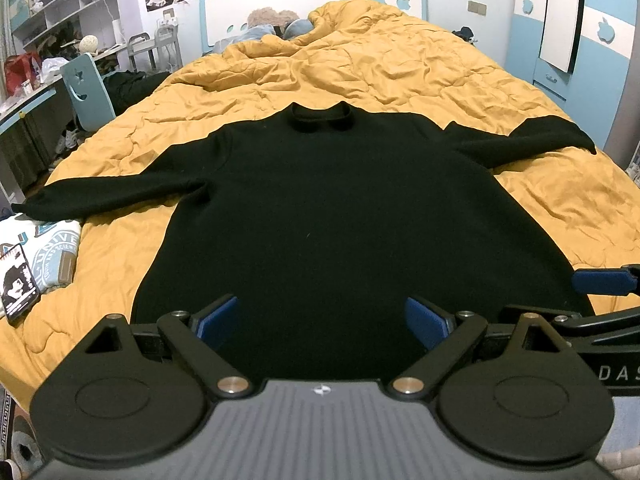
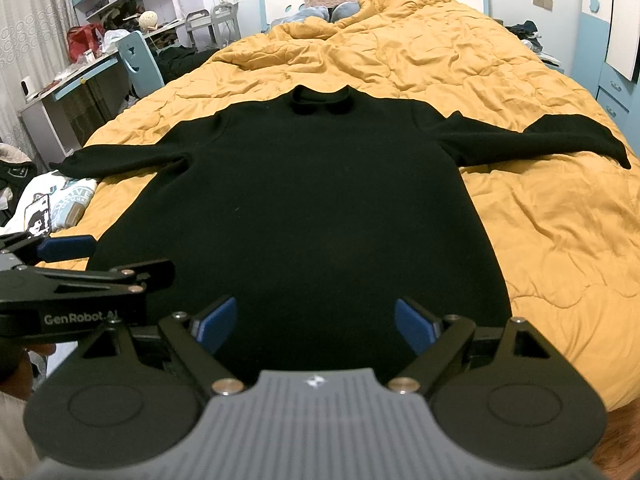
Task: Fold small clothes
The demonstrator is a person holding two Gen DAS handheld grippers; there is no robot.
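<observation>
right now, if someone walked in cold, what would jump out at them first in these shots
A black sweater lies flat and face up on the mustard-yellow quilt of the bed, collar toward the headboard and both sleeves spread out sideways. In front of its hem, the left gripper and the right gripper hang open with blue pads, holding nothing. By the left sleeve sits a white printed shirt.

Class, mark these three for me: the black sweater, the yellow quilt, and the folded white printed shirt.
black sweater (image 1: pixel 320 208), left wrist view, middle of its chest.
yellow quilt (image 1: pixel 400 64), left wrist view, bare wrinkled stretch beyond the collar.
white printed shirt (image 2: pixel 68 204), right wrist view, its round printed emblem.
</observation>
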